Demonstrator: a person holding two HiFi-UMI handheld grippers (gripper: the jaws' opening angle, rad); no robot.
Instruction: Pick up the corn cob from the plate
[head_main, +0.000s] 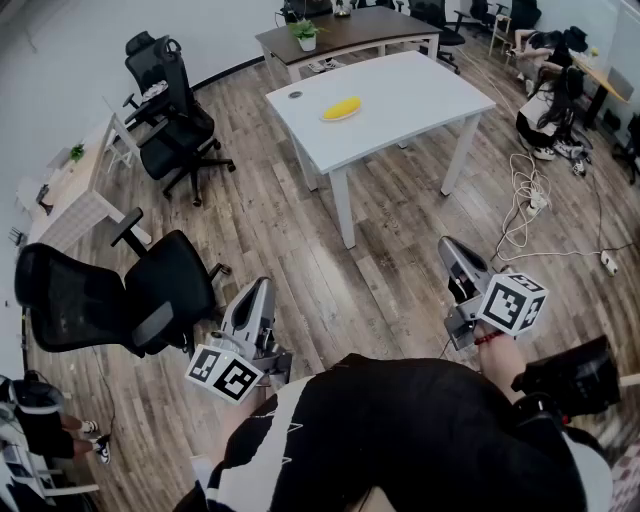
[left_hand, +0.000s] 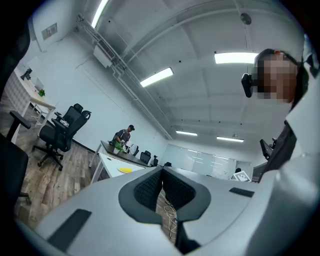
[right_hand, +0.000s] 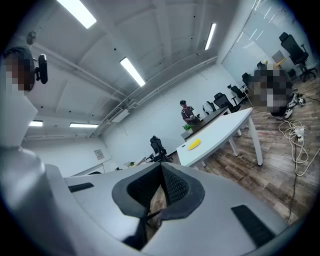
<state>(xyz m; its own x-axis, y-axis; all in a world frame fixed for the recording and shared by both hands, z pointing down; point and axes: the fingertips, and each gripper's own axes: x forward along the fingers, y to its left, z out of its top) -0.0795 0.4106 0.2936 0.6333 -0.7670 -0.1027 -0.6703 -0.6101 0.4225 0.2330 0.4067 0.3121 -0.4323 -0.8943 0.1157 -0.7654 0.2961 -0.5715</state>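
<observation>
The corn cob (head_main: 341, 108) lay on the table (head_main: 420, 95), well ahead of the left gripper (head_main: 262, 288) and right gripper (head_main: 450, 248). Behind the table stood a desk (head_main: 365, 28) bearing a potted plant (head_main: 306, 33). An office chair (head_main: 172, 125) stood left of the table, another chair (head_main: 120, 295) just left of the left gripper. Cables (head_main: 528, 200) lay on the floor (head_main: 390, 270) right of the table.

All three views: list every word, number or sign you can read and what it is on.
No readable text.
Left marker cube, right marker cube: square patterns only, no letters.
Wall plate: too small to read.
Wall notice: too blurred to read.
</observation>
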